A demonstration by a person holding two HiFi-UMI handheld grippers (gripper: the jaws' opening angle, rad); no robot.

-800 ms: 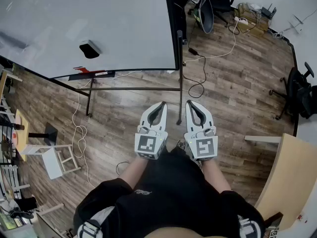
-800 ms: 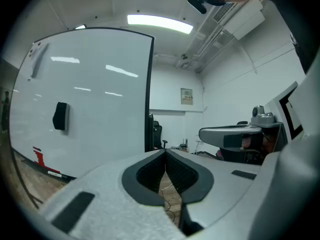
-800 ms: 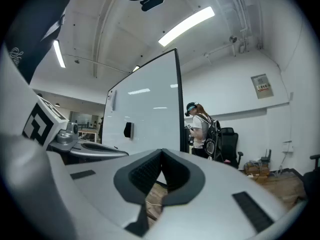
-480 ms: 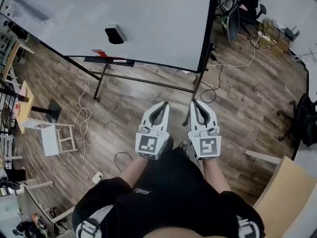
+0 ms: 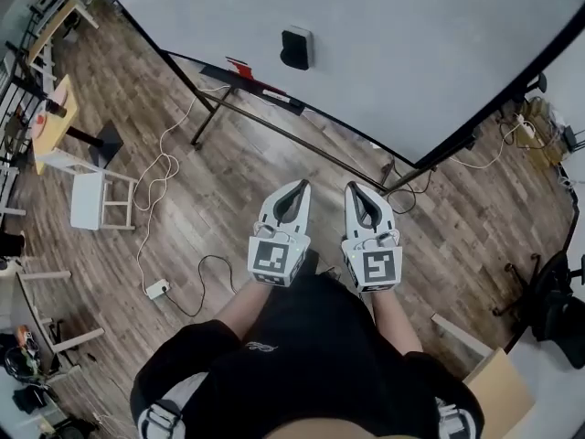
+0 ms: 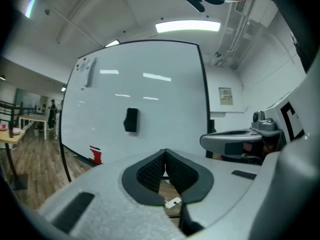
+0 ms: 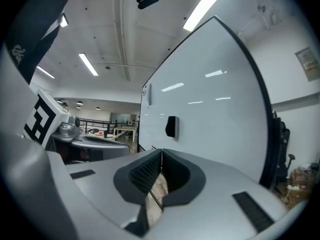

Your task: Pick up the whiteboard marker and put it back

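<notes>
1. Since the earlier frame, the whiteboard (image 5: 420, 53) and its black eraser (image 5: 294, 48) have shifted rightward in the head view.
2. Left gripper (image 5: 296, 187) and right gripper (image 5: 353, 190): side by side above the wooden floor (image 5: 210, 199), each with its jaws pressed together and nothing between them.
3. Whiteboard marker (image 5: 277, 95): a slim pale item, hard to make out, lying on the board's tray (image 5: 260, 88), well apart from both grippers.

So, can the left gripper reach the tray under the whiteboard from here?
Probably not yet. The left gripper is shut and held close to the person, with open floor between it and the tray. Nothing seems to block the way, but a step forward looks needed.
</notes>
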